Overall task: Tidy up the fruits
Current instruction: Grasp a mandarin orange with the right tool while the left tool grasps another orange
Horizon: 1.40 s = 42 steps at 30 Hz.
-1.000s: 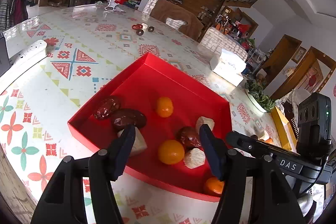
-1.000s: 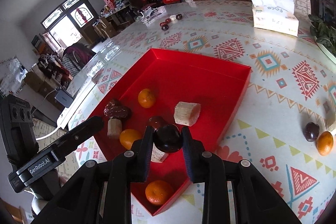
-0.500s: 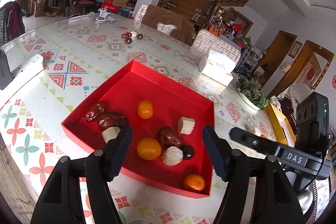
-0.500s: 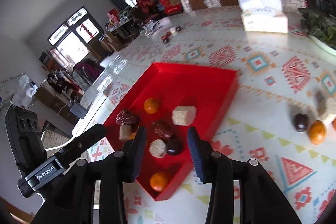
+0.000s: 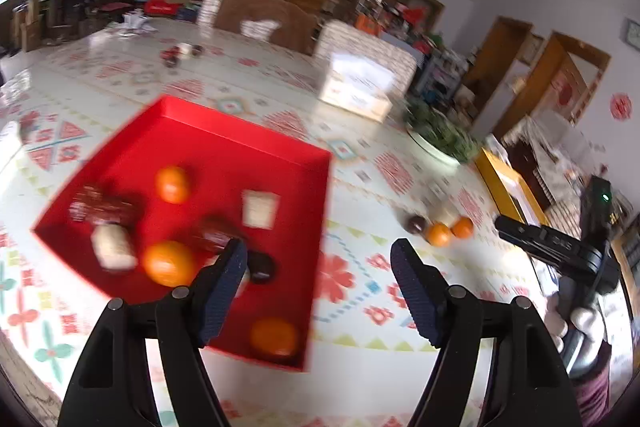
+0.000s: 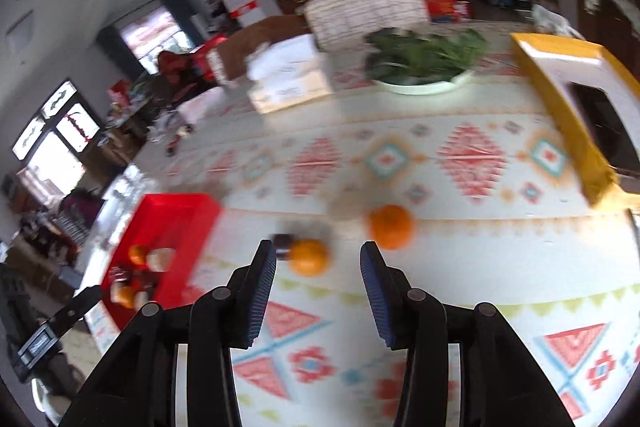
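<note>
The red tray holds oranges, red dates, pale cut pieces and a dark round fruit. My left gripper hovers over the tray's right edge. Its jaws are opening and nothing is between them. Loose on the tablecloth lie two oranges, a dark fruit and a blurred pale piece. My right gripper is open and empty, just short of the nearer orange. The tray is off to its left.
A yellow box stands at the right, a white bowl of greens and a tissue box at the back. Small items lie at the far end of the table. Both views are motion-blurred.
The right gripper let go of the dark fruit in the tray, opened, and swung right to the loose fruit on the cloth. The left gripper widened and shifted right along the tray.
</note>
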### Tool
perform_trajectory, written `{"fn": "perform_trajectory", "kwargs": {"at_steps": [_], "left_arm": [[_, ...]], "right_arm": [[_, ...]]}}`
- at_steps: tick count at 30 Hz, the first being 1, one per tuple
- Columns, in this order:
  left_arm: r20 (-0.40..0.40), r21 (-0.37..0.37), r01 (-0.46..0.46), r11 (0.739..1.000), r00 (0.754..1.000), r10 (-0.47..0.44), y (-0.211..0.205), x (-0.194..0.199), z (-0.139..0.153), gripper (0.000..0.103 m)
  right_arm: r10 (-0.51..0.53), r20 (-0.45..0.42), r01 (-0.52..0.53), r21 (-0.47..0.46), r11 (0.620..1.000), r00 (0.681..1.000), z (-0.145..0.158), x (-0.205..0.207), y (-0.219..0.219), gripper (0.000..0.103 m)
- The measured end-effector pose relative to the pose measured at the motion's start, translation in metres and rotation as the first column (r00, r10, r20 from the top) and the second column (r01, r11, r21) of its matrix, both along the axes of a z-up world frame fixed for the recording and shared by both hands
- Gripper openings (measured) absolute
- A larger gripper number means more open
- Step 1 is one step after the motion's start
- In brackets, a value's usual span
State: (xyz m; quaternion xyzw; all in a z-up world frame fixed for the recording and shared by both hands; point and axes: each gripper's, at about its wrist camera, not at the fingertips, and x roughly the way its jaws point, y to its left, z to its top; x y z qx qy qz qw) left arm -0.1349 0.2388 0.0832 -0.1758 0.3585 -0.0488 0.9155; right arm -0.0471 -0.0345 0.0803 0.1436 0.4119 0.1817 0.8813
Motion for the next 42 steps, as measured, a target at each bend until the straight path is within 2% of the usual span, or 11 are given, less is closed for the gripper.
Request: {"fn": "perform_trajectory", "kwargs": {"at_steps": [7,12,15,18,23,27,29,31,34,36,42], "left_arm": [[-0.023,0.088,0.122,0.989,0.992,-0.120,-0.062,0.014,-0.005,0.074],[-0.020,0.184,0.225,0.957,0.974,-0.225,-0.106,0.030,-0.008,0.074],[-0.017,0.224,0.290,0.930,0.956,-0.294,-0.131,0.045,-0.010,0.074],[-0.015,0.261,0.358,0.896,0.930,-0.367,-0.157,0.066,-0.013,0.074],[-0.058,0.308,0.435,0.846,0.896,-0.439,-0.189,0.098,-0.027,0.074],[-0.112,0.377,0.495,0.783,0.864,-0.492,-0.213,0.122,-0.040,0.074],[-0.136,0.404,0.507,0.761,0.856,-0.498,-0.217,0.129,-0.046,0.074],[-0.170,0.427,0.517,0.742,0.852,-0.495,-0.219,0.136,-0.054,0.073],[-0.182,0.466,0.513,0.721,0.853,-0.489,-0.217,0.136,-0.060,0.061],[-0.179,0.463,0.515,0.721,0.851,-0.493,-0.215,0.132,-0.056,0.047],[-0.173,0.464,0.500,0.731,0.861,-0.479,-0.214,0.134,-0.057,0.051]], "right_arm": [[-0.061,-0.015,0.060,-0.085,0.995,0.998,-0.031,0.028,-0.005,0.048],[-0.059,-0.009,0.057,-0.130,0.990,0.998,-0.043,0.047,0.001,0.048],[-0.050,0.008,0.051,-0.147,0.988,0.999,-0.046,0.052,0.004,0.048],[-0.048,0.014,0.050,-0.146,0.988,0.999,-0.048,0.054,0.001,0.037],[-0.028,0.008,0.029,-0.119,0.992,1.000,-0.047,0.054,-0.003,0.036],[-0.037,0.006,0.038,-0.091,0.995,0.999,-0.043,0.052,-0.013,0.036],[-0.050,0.011,0.051,-0.069,0.996,0.999,-0.041,0.049,-0.020,0.034],[-0.063,0.012,0.064,-0.041,0.997,0.998,-0.038,0.048,-0.028,0.025],[-0.072,0.007,0.072,-0.006,0.997,0.997,-0.036,0.048,-0.036,0.025],[-0.067,-0.002,0.067,-0.002,0.998,0.998,-0.037,0.048,-0.035,0.025],[-0.084,-0.008,0.084,0.027,0.996,0.996,-0.039,0.051,-0.040,0.025]]}}
